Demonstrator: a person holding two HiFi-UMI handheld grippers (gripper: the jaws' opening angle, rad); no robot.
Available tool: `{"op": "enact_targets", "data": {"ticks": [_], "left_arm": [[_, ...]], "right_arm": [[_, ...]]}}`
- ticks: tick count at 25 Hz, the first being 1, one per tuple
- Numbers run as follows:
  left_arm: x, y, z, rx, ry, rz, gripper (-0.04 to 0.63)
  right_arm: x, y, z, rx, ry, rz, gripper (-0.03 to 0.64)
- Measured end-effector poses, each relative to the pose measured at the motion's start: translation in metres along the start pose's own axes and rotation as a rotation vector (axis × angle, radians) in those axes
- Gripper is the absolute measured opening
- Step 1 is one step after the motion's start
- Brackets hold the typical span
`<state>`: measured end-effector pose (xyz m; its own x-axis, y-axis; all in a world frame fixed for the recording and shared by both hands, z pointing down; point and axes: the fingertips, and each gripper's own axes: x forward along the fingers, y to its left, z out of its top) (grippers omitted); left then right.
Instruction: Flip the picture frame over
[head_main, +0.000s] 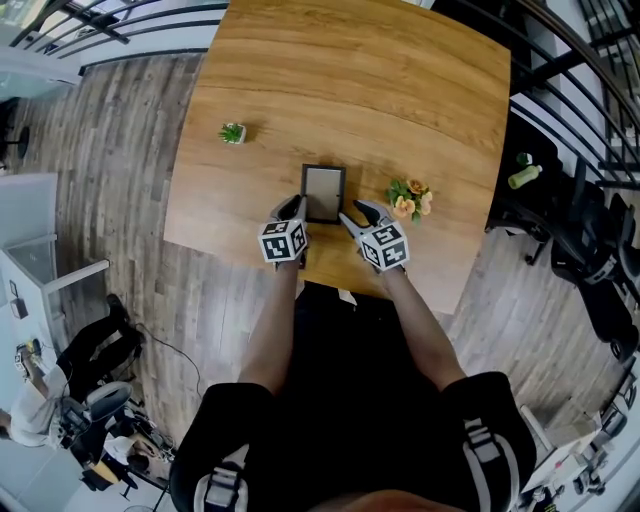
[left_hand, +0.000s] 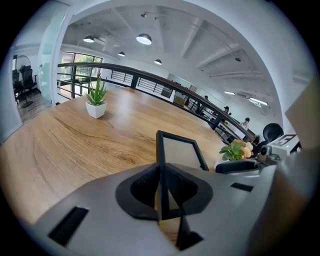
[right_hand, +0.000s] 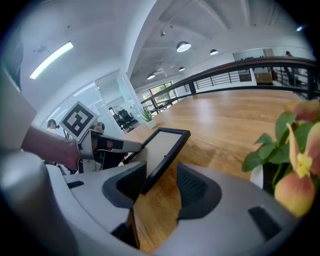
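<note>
The left tool (left_hand: 161, 186) is clamped on the left rim of the picture frame (left_hand: 181, 152). The right tool (right_hand: 161, 186) gapes wide around its right rim. Tilted over the near worktop (head_main: 400, 90), the frame looks light, stiff and probably glazed, so hold it by the rims only.

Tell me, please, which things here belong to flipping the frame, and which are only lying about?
For the job:
- frame
- left gripper, shut on the frame's edge
- right gripper, open, with the frame's other edge between its jaws
- table under it

Lying about:
- green plant
- flowers
</note>
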<state>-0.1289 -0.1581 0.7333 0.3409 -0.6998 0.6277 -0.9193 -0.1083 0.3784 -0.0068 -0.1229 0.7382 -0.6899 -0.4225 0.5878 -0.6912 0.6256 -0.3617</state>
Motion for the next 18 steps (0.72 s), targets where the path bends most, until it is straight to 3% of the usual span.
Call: {"op": "enact_targets", "data": {"ticks": [18], "left_arm": [[-0.056, -0.037, 0.023, 0.090, -0.175, -0.008, 0.060]], "right_arm": [[-0.022, 0.026, 0.005, 0.182, -0.068, 0.179, 0.173]]}}
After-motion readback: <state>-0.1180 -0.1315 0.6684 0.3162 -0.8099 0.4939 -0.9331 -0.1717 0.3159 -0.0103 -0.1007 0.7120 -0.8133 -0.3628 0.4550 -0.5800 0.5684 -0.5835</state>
